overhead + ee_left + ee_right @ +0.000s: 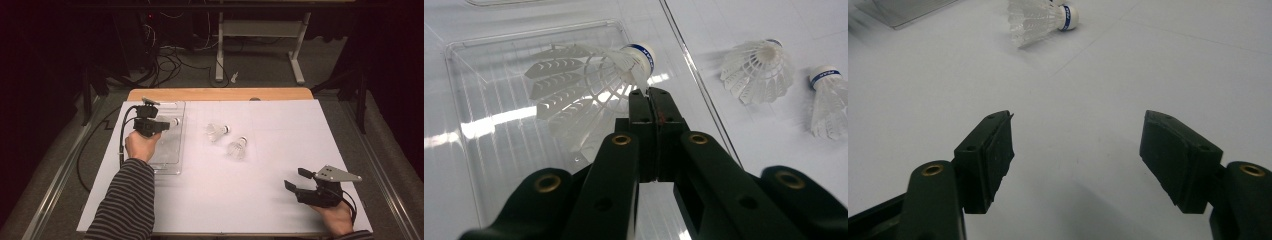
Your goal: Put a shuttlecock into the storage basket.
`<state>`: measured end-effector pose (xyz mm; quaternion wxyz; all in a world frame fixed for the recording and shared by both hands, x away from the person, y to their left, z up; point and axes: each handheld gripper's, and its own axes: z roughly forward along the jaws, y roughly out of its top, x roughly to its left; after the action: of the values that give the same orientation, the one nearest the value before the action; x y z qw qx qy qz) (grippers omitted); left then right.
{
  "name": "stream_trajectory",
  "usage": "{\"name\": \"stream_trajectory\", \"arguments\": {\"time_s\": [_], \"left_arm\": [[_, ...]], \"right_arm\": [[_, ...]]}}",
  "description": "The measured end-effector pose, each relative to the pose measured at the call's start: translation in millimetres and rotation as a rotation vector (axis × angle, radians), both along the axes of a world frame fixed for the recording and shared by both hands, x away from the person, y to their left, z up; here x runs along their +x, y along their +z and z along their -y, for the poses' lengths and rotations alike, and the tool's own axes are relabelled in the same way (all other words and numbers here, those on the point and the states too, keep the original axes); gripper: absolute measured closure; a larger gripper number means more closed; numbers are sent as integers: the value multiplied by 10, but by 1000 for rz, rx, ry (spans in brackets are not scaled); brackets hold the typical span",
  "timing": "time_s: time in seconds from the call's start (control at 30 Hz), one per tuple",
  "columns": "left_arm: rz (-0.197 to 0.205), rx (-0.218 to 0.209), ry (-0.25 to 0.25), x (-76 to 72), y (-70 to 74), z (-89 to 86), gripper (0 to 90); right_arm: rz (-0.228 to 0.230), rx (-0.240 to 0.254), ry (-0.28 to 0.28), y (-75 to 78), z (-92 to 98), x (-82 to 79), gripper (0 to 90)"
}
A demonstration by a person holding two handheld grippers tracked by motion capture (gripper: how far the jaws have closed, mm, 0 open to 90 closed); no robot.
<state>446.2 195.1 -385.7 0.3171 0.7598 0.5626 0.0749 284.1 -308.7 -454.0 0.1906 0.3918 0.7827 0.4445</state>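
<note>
Left hand (141, 145): it came in from the bottom left on a striped sleeve (126, 200), the forearm lying over the counter's (280, 210) left part and the fist wrapped round the handle from below, so that the tool pointed away from the person and over the tray (167, 159).

Left tongs (650, 91): they were closed, the two black jaws pressed flat against each other with no gap at the tips. In the left gripper view they pinched the edge of the held shuttlecock (589, 87) just beside its white cork with the blue band.

Held shuttlecock: it lay on its side over the clear plastic tray, cork toward the tips and feathers spread away across the ribbed floor; whether the feathers rested on the tray I could not tell.

Right hand (334, 216): it sat at the near right corner of the counter, palm under the tool, the grey plate on top and the jaws pointing left and away.

Right tongs (1077, 150): they were wide open, with bare white counter between the jaws and nothing touched.

Loose shuttlecocks: one (217, 131) and another (237, 148) lay on their sides near mid-counter, close together, just right of the tray and well apart from the right tongs.
</note>
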Motion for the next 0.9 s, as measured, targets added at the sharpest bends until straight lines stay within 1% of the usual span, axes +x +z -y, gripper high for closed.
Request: {"name": "stream_trajectory", "arguments": {"time_s": [0.23,0.6,0.73,0.8,0.9], "left_arm": [[-17,19,-10,43,-50,48,897],[-33,27,-22,60,-85,98,893],[-20,24,-21,45,-63,90,862],[-28,30,-30,42,-63,81,849],[-30,30,-30,26,-56,70,805]], "right_arm": [[1,-3,4,0,-2,0,300],[5,-3,5,4,-4,-8,300],[5,-2,4,4,-2,-8,300],[4,-2,3,4,-1,-5,300],[5,-5,3,4,-5,-7,300]]}}
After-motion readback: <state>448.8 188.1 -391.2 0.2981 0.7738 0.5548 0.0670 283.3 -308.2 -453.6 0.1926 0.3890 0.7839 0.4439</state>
